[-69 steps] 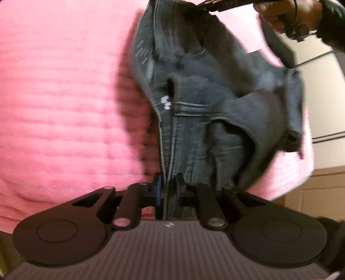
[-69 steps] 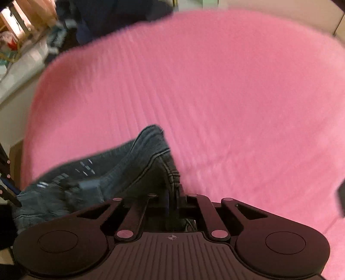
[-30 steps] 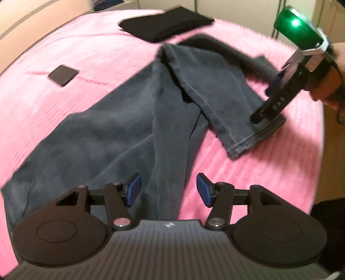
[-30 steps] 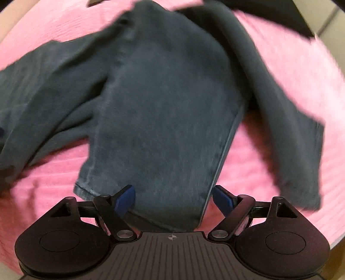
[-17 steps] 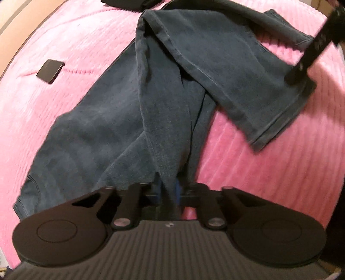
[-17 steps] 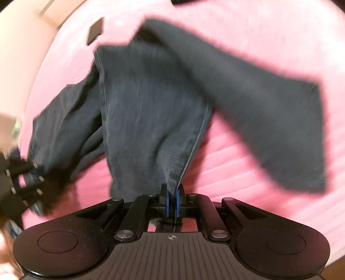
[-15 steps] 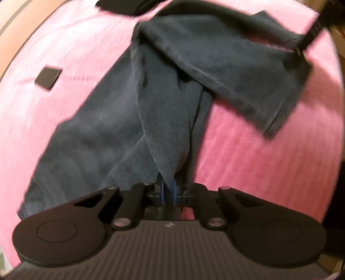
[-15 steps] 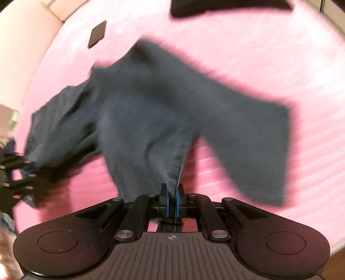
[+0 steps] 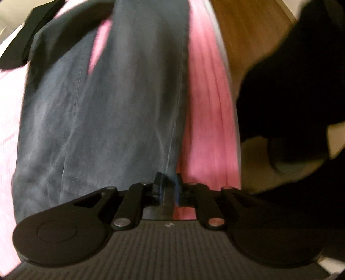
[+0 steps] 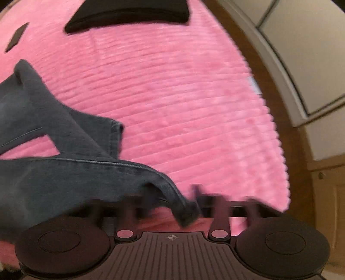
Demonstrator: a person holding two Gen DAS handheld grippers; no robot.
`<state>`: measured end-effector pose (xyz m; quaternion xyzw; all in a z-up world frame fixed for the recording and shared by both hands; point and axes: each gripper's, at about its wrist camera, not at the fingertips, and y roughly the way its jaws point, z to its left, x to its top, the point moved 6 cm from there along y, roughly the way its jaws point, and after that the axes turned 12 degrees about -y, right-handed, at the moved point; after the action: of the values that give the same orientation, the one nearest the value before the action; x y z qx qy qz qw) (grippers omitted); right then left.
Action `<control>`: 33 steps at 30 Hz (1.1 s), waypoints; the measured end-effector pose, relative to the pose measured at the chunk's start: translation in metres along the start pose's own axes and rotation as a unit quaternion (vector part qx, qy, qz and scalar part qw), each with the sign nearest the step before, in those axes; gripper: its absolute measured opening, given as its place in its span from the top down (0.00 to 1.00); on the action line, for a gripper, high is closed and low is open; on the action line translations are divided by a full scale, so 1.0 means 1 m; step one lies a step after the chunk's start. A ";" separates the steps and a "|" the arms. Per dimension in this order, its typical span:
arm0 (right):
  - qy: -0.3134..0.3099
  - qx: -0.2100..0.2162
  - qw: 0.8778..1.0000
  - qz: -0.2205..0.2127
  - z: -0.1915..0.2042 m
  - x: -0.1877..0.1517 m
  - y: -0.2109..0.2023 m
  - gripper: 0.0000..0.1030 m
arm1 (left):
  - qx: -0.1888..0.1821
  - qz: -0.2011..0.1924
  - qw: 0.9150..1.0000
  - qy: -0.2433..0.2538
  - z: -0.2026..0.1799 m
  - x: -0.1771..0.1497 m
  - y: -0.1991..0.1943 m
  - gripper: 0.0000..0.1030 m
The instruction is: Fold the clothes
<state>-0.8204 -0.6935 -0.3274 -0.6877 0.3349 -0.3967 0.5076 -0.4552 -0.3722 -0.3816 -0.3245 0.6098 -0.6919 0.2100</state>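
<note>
Jeans [image 9: 120,103] lengthwise from left tongs [image 9: 168,187]

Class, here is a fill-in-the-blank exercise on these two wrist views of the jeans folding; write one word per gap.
1. The left gripper is shut on the ____ of the jeans.
2. The jeans lie on a blanket whose colour is ____.
3. At the far end of the blanket lies a folded garment that is ____ in colour.
4. In the right wrist view the right gripper is too ____ to judge its jaws.

Missing words: edge; pink; black; blurred
</note>
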 end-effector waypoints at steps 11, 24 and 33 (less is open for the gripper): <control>-0.079 0.080 0.988 -0.109 0.045 0.022 -0.026 0.37 | 0.081 -0.127 0.988 -0.038 0.108 0.119 -0.015 0.68; 0.022 0.179 0.983 -0.038 0.016 -0.051 -0.025 0.37 | 0.054 -0.182 0.977 0.092 0.157 0.300 0.041 0.33; -0.056 0.180 0.978 -0.093 0.014 0.057 0.053 0.37 | 0.022 -0.124 0.983 0.135 0.151 0.276 0.075 0.71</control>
<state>-0.7850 -0.7511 -0.3695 -0.6346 0.1639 -0.4567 0.6016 -0.5500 -0.6817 -0.3948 -0.2962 0.5721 -0.7635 0.0458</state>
